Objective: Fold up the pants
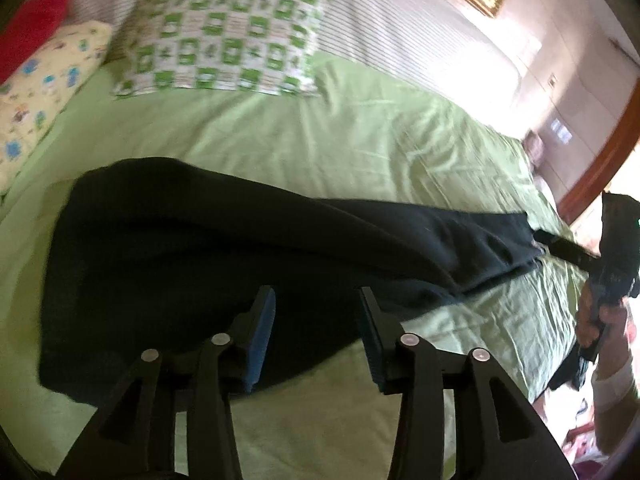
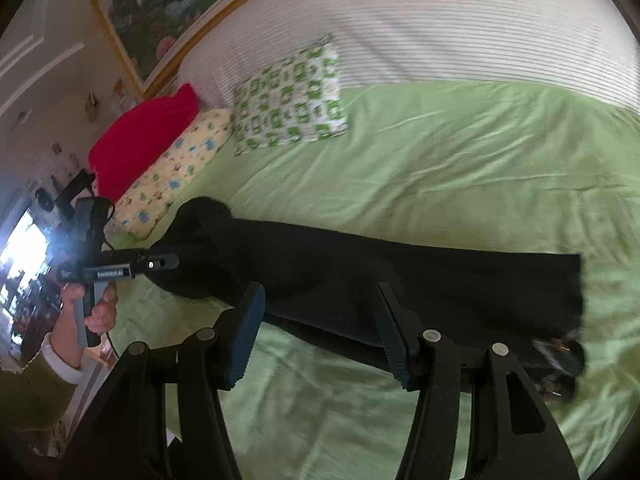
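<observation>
A bed [image 1: 360, 140] under a green sheet filled both views, its striped cover [image 2: 440, 20] rucked toward the headboard. Across the sheet lay the dark pants [image 1: 200, 248], stretched lengthwise, apparently already doubled leg over leg, the broad waist end at my left and the hems at my right. Beyond them sat a green-and-white checked pillow [image 1: 224, 40], a yellow printed pillow [image 2: 176, 168] and a red cushion [image 2: 144, 136].

My left gripper [image 1: 316, 336] hung above the near edge of the waist end, jaws apart, nothing between them. My right gripper [image 2: 320, 332] hovered over the leg end, jaws likewise apart and empty; no pad touched cloth that I could see.

I judged the lengthwise fold done and both ends let go. The next move looked to be pinching one end, probably the hems, at both corners and carrying it over toward the waist, keeping the layers square.
</observation>
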Demonstrator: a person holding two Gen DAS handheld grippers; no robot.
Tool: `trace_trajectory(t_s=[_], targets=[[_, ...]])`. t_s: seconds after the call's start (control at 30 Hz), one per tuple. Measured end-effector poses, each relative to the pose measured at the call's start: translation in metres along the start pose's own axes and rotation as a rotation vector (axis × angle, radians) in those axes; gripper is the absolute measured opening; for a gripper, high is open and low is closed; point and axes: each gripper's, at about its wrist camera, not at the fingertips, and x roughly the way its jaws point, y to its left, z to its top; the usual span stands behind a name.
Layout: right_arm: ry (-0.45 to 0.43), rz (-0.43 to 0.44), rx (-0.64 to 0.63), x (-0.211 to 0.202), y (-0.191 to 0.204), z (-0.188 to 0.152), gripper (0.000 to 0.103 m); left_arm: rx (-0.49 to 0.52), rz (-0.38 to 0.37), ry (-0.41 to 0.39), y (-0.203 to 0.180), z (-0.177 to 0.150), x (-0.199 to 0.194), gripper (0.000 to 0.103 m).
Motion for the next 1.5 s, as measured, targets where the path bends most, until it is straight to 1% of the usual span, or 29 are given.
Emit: trace_trajectory(t_s=[0.13,0.27,0.37,0.43,0.6,0.77,0.9,0.97,1.07,1.1,1.13,1.17,1.2,1.23,1.27,1.3,1.33,1.37,1.5], targets=[[0.024,0.053,-0.004,0.026,0.021,0.009,0.057,-0.038,0.034,-0.021,0.028,0.006,-0.011,0.048],[0.048,0.111,-0.009,0.055,0.04,0.019,0.057,-0.081,0.086,-0.035,0.058,0.017,-0.017,0.049],[0.075,0.141,0.001,0.08,0.051,0.026,0.057,-0.098,0.13,-0.047,0.08,0.029,-0.023,0.053],[0.092,0.168,0.013,0.096,0.056,0.031,0.057,-0.112,0.145,-0.051,0.094,0.037,-0.025,0.057],[0.13,0.206,0.035,0.129,0.063,0.042,0.057,-0.138,0.177,-0.037,0.126,0.058,-0.019,0.062],[0.178,0.221,0.05,0.163,0.068,0.05,0.057,-0.182,0.201,0.012,0.158,0.076,0.002,0.065],[0.206,0.219,0.047,0.183,0.071,0.055,0.057,-0.211,0.185,0.066,0.181,0.089,0.025,0.068],[0.228,0.216,0.05,0.194,0.07,0.056,0.057,-0.235,0.165,0.105,0.195,0.094,0.04,0.068],[0.252,0.233,0.064,0.207,0.069,0.057,0.057,-0.266,0.121,0.134,0.205,0.099,0.057,0.068],[0.26,0.236,0.064,0.211,0.07,0.058,0.057,-0.268,0.117,0.135,0.206,0.1,0.06,0.066],[0.265,0.239,0.057,0.214,0.071,0.058,0.057,-0.266,0.106,0.136,0.206,0.101,0.064,0.057],[0.268,0.24,0.049,0.216,0.073,0.058,0.055,-0.265,0.091,0.137,0.205,0.1,0.065,0.049],[0.273,0.245,0.035,0.217,0.075,0.058,0.051,-0.262,0.077,0.134,0.204,0.1,0.066,0.034],[0.279,0.249,0.022,0.219,0.078,0.058,0.041,-0.253,0.078,0.126,0.201,0.1,0.065,0.034],[0.279,0.248,0.002,0.218,0.082,0.058,0.026,-0.226,0.096,0.106,0.196,0.1,0.062,0.033],[0.274,0.246,-0.013,0.217,0.084,0.058,0.021,-0.205,0.101,0.093,0.192,0.099,0.059,0.028],[0.266,0.243,-0.027,0.215,0.086,0.058,0.013,-0.191,0.1,0.081,0.187,0.099,0.055,0.0],[0.249,0.241,-0.041,0.211,0.089,0.059,0.009,-0.177,0.097,0.069,0.181,0.097,0.049,0.002],[0.204,0.265,-0.074,0.193,0.099,0.06,0.007,-0.114,0.108,0.009,0.166,0.09,0.026,0.002]])
